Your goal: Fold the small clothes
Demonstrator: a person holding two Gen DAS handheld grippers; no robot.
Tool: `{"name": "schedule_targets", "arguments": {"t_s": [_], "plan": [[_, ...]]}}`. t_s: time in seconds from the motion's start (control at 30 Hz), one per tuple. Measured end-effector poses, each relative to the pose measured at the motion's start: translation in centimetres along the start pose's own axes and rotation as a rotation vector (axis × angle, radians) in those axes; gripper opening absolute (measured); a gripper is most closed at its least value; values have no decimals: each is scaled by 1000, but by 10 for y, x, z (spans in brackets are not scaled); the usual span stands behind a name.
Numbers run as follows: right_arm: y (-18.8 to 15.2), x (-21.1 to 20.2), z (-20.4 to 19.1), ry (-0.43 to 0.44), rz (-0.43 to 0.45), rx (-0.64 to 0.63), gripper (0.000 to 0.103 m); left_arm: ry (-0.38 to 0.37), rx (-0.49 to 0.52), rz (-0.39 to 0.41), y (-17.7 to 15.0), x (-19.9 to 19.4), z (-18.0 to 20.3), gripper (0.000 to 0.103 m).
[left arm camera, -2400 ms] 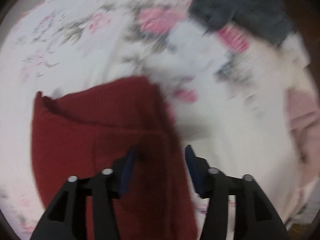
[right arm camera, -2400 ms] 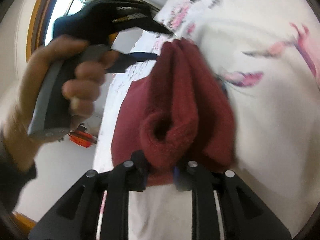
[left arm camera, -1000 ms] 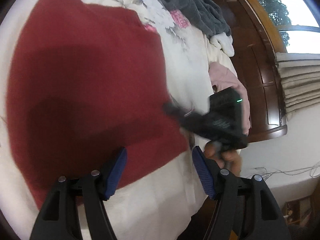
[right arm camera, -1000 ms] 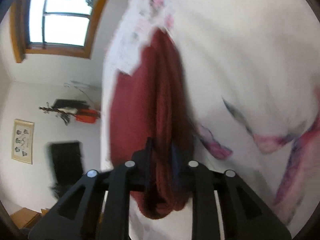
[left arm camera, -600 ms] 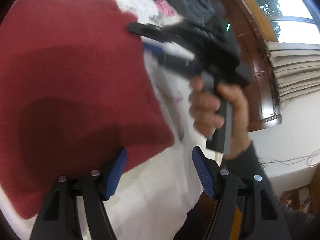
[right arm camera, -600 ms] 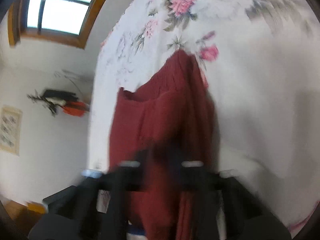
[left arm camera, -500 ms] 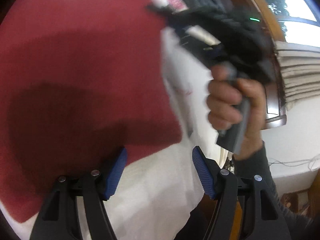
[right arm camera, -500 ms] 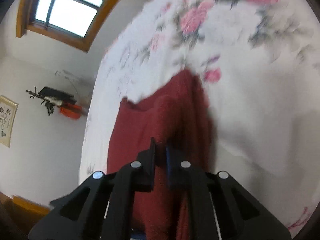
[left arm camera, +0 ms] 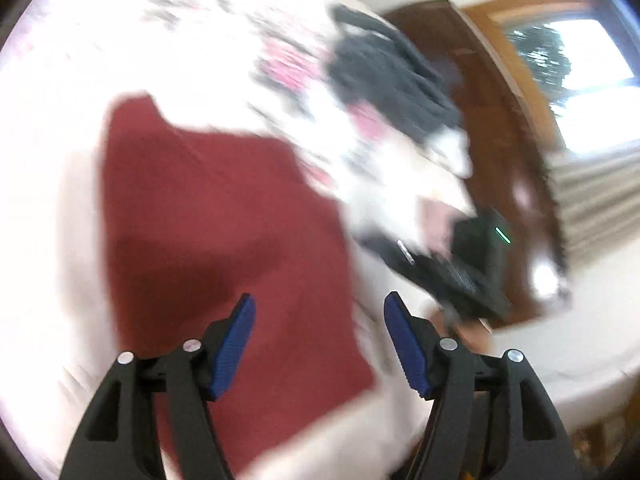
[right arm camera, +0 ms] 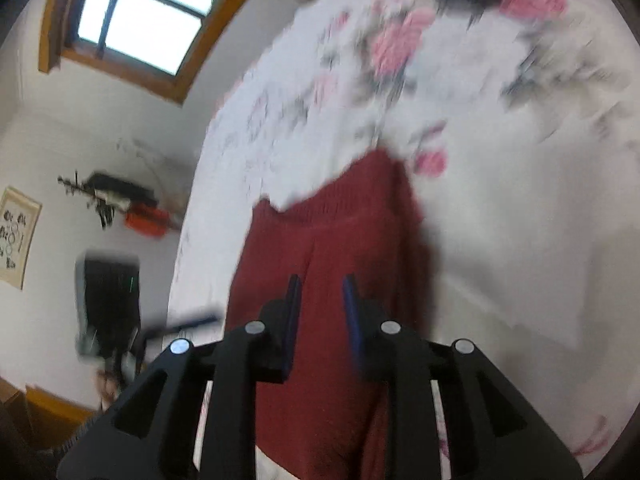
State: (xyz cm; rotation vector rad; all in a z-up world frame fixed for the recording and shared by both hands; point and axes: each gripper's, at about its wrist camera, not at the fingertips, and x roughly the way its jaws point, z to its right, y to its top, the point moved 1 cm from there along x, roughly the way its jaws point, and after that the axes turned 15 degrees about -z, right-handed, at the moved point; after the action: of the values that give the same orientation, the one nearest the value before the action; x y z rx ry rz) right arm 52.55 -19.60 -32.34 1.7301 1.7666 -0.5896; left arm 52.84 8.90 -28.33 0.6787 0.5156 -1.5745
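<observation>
left gripper [left arm camera: 318, 336] gapes wide above the red garment [left arm camera: 224, 248]; only the right view shows the right gripper [right arm camera: 320, 308] narrowly parted, ribbed waistband [right arm camera: 328, 204] pointing away.

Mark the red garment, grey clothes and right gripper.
red garment [left arm camera: 224, 240]: left wrist view, middle of the flat cloth.
grey clothes [left arm camera: 388, 80]: left wrist view, centre of the pile.
right gripper [right arm camera: 320, 300]: right wrist view, gap between its open fingertips.
</observation>
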Motion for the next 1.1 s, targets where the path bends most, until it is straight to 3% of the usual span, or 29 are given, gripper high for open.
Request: {"name": "schedule_targets", "arguments": {"t_s": [0.07, 0.1, 0.13, 0.2, 0.33, 0.4, 0.47, 0.5, 0.6, 0.67, 0.7, 0.8, 0.87, 0.9, 0.93, 1.0, 1.07, 1.1], "plan": [[5, 18, 12, -57, -47, 23, 9, 47, -64, -49, 17, 16, -28, 60], [7, 25, 22, -103, -57, 44, 0, 77, -84, -75, 23, 25, -39, 51], [7, 27, 31, -103, -59, 62, 0, 103, -89, -90, 25, 32, -45, 44], [4, 19, 35, -67, -44, 88, 0, 118, -84, -87, 26, 33, -45, 45], [-28, -4, -3, 39, -43, -47, 8, 73, 2, -41, 2, 9, -23, 49], [-52, -5, -14, 52, -74, -102, 8, 12, 82, -67, -23, 10, -6, 49], [-66, 2, -8, 55, -108, -96, 8, 18, 119, -121, -46, 23, -2, 48], [-70, 9, 1, 23, -122, -73, 0, 49, 121, -151, -55, 34, -7, 46], [-76, 20, 20, 11, -142, -5, 0, 80, 53, -154, -59, 51, -31, 17], [-82, 8, 8, 5, -118, -17, 1, 40, -12, -132, -56, 43, -40, 22], [-91, -3, -3, 34, -102, -34, 8, 30, -12, -111, -59, 34, -35, 32], [-115, -13, -16, 72, -118, -75, 9, -23, 60, -93, -78, 16, -11, 37], [-125, 1, -2, 24, -158, -41, 1, 38, 69, -121, -92, 25, -13, 39], [-126, 7, 7, 4, -170, -16, 0, 132, 51, -153, -97, 36, -23, 37], [-127, 13, 18, -2, -180, 17, 0, 168, 35, -172, -99, 46, -30, 32], [-126, 7, 12, 4, -179, 18, 0, 159, -3, -179, -104, 55, -36, 36], [-120, -7, -4, 34, -165, -13, 19, 119, 7, -148, -115, 41, -26, 54], [-115, -19, -8, 54, -148, -6, 46, 90, 3, -125, -119, 33, -22, 74]]}}
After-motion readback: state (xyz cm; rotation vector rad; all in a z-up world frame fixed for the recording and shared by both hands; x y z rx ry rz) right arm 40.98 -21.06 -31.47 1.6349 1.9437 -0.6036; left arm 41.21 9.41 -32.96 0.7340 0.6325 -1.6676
